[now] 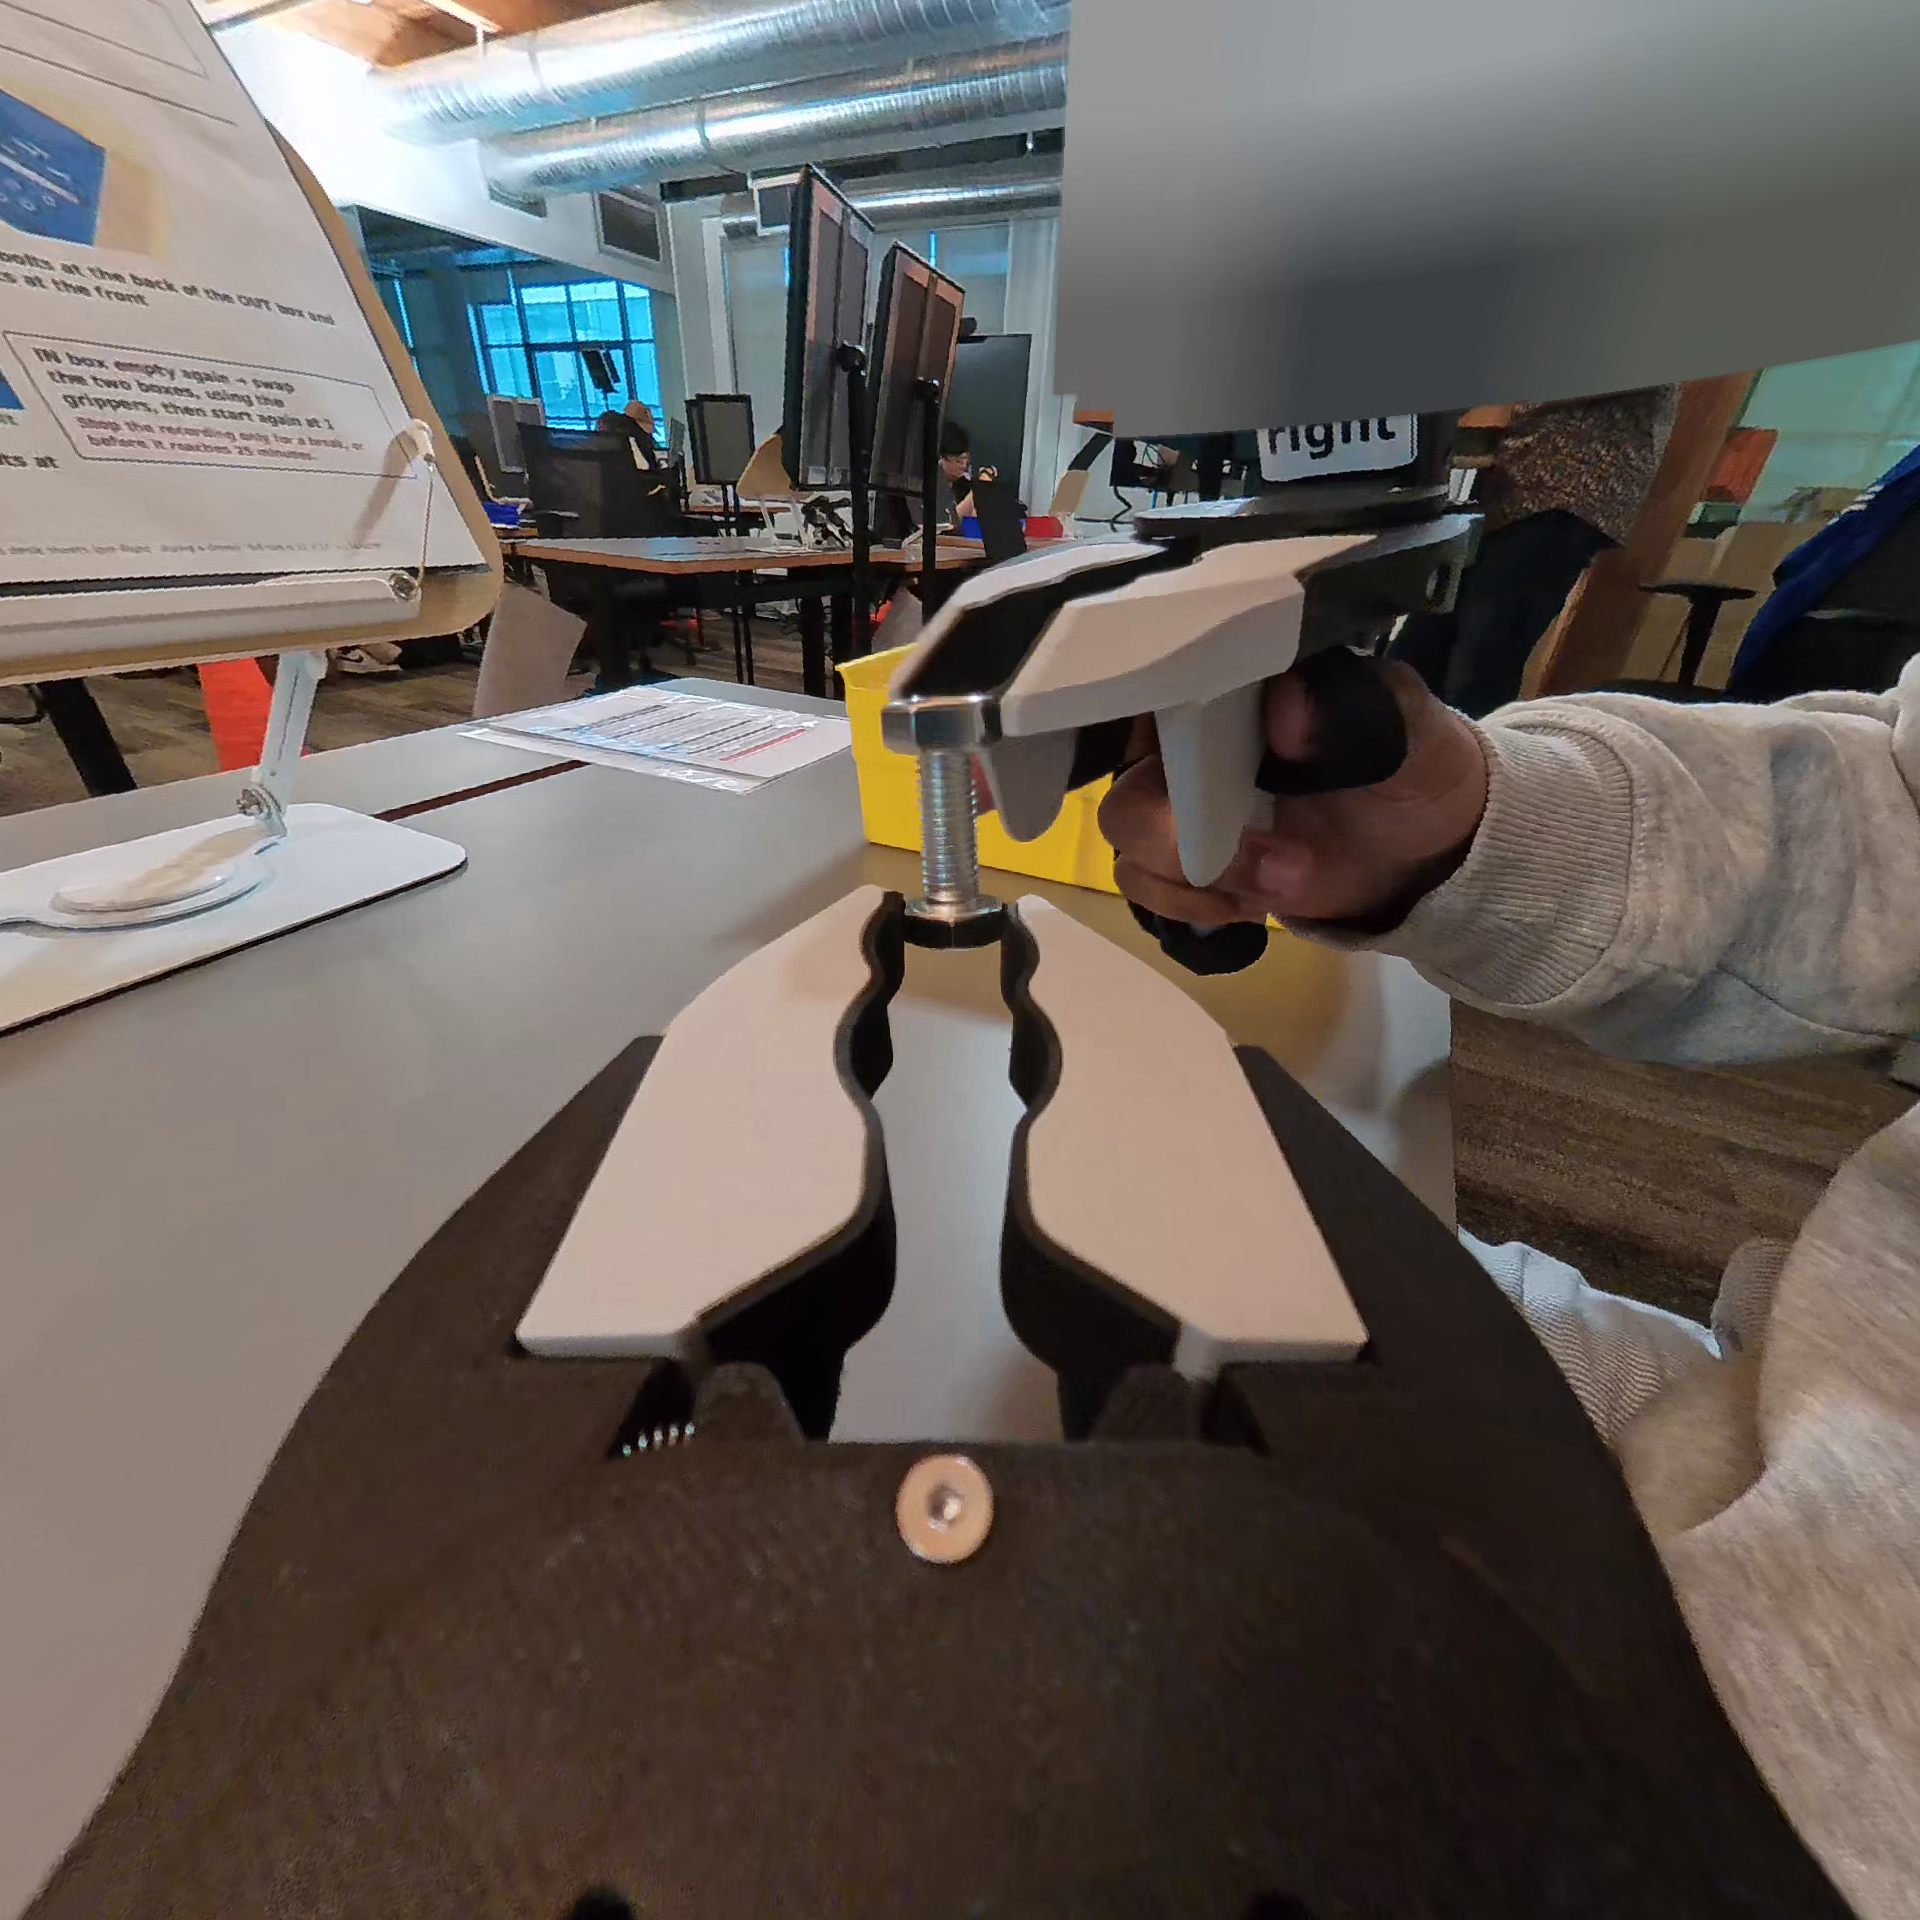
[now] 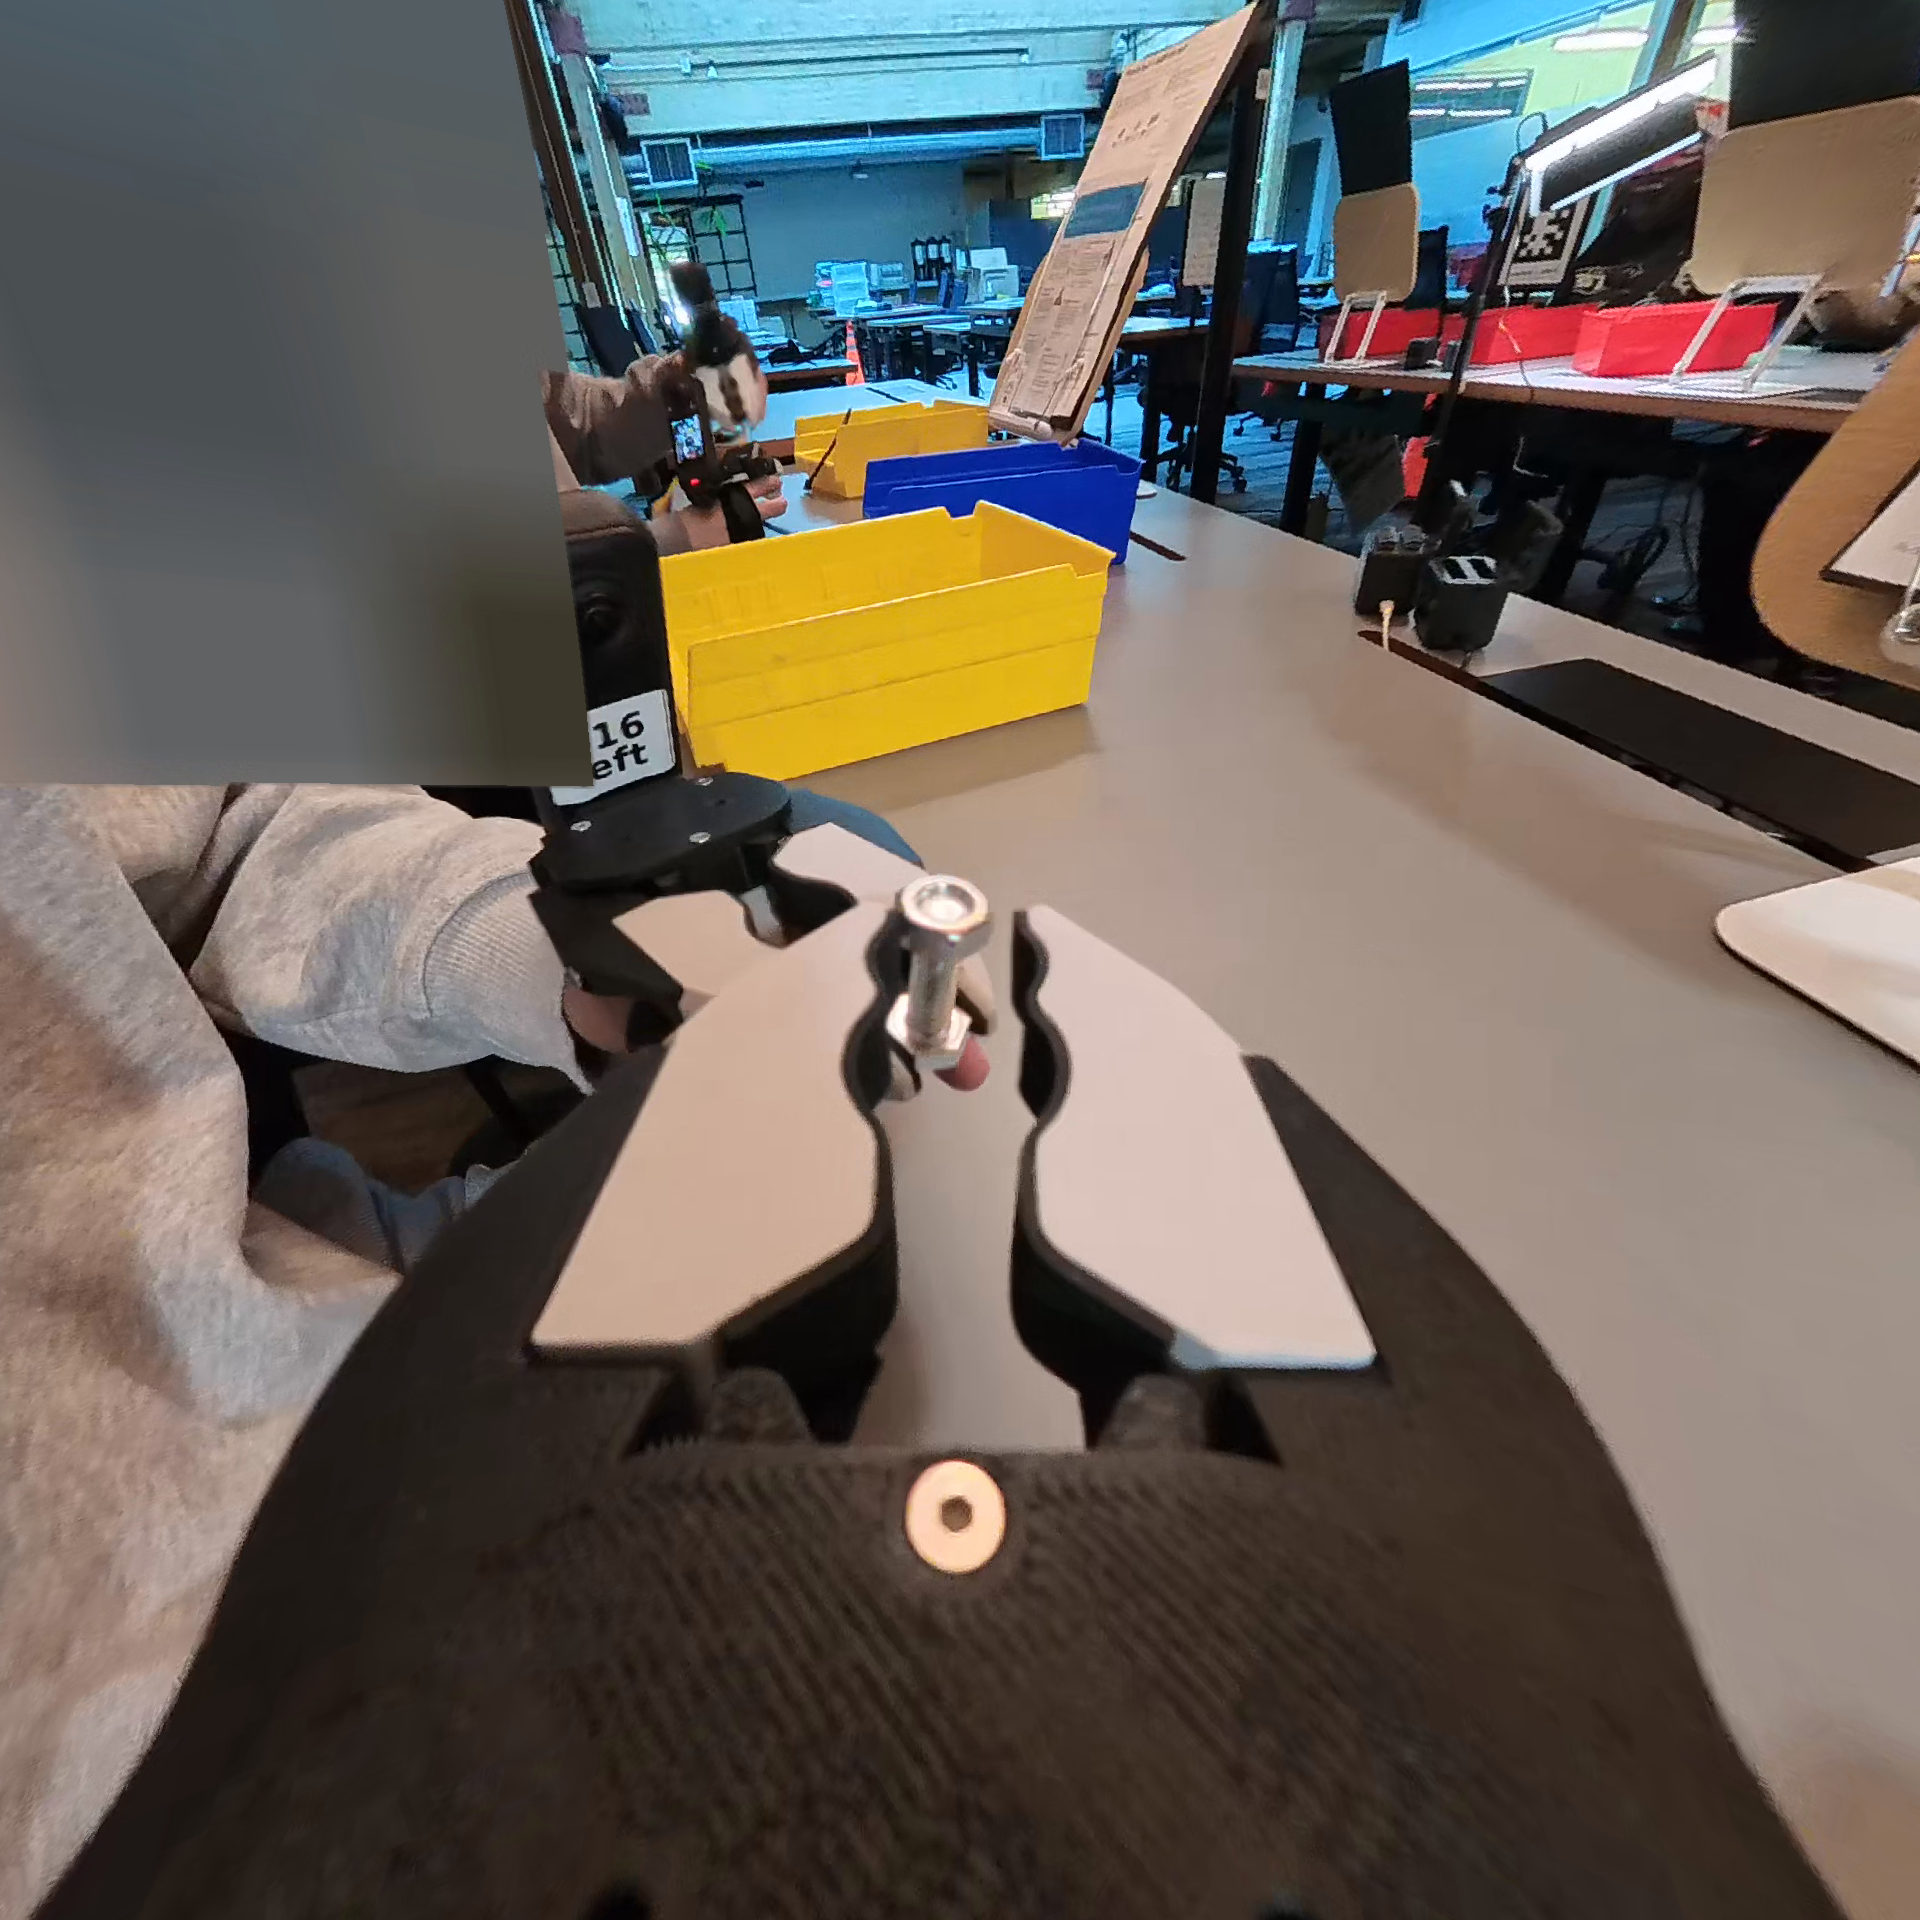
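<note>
Tools (image 1: 951, 920) over grey table (image 1: 312, 1091)

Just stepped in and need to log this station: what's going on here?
A person holds a gripper in each hand above the grey table. The right gripper pinches the head of a silver bolt, held upright with its threads pointing down. The left gripper clamps a nut at the bolt's lower end; how far it is threaded on cannot be told. A yellow bin stands on the table behind the right gripper.
</note>
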The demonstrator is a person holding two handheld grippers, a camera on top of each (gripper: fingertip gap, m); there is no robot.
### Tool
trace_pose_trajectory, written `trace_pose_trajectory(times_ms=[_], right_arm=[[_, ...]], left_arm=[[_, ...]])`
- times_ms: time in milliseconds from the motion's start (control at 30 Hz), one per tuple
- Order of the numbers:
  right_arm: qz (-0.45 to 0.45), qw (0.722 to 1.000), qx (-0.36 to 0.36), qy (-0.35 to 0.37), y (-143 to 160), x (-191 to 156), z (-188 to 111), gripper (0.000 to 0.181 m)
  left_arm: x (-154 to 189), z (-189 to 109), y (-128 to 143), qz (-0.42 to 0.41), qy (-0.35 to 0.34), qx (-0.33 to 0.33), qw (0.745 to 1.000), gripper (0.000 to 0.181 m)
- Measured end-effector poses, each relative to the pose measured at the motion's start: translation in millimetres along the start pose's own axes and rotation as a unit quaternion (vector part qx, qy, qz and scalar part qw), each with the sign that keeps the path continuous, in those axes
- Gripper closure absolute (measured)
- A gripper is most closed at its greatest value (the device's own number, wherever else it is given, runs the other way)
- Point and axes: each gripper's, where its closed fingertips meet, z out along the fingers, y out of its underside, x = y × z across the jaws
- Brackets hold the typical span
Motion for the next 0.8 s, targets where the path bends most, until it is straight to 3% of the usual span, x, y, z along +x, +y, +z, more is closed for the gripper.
trace_pose_trajectory(times_ms=[133, 333, 567, 800], right_arm=[[0.018, 1.000, 0.018, -0.017, -1.0, -0.7, -4.8, 0.174], [0.041, 0.998, 0.037, -0.024, -7.1, -5.8, -7.1, 0.154], [0.011, 1.000, 0.023, -0.014, -8.9, -22.9, -1.8, 0.162], [0.003, 0.999, 0.027, -0.026, -7.8, -29.5, -11.6, 0.159]], left_arm=[[-1.5, -0.4, -0.4, -0.005, -0.002, 0.002, 1.000, 0.162], [8.4, 0.8, -3.2, 0.002, 0.008, 0.009, 1.000, 0.162], [23.7, 2.1, -9.9, 0.003, 0.020, 0.027, 0.999, 0.162], [34.7, 1.0, -13.9, 0.009, 0.039, 0.036, 0.999, 0.162]])
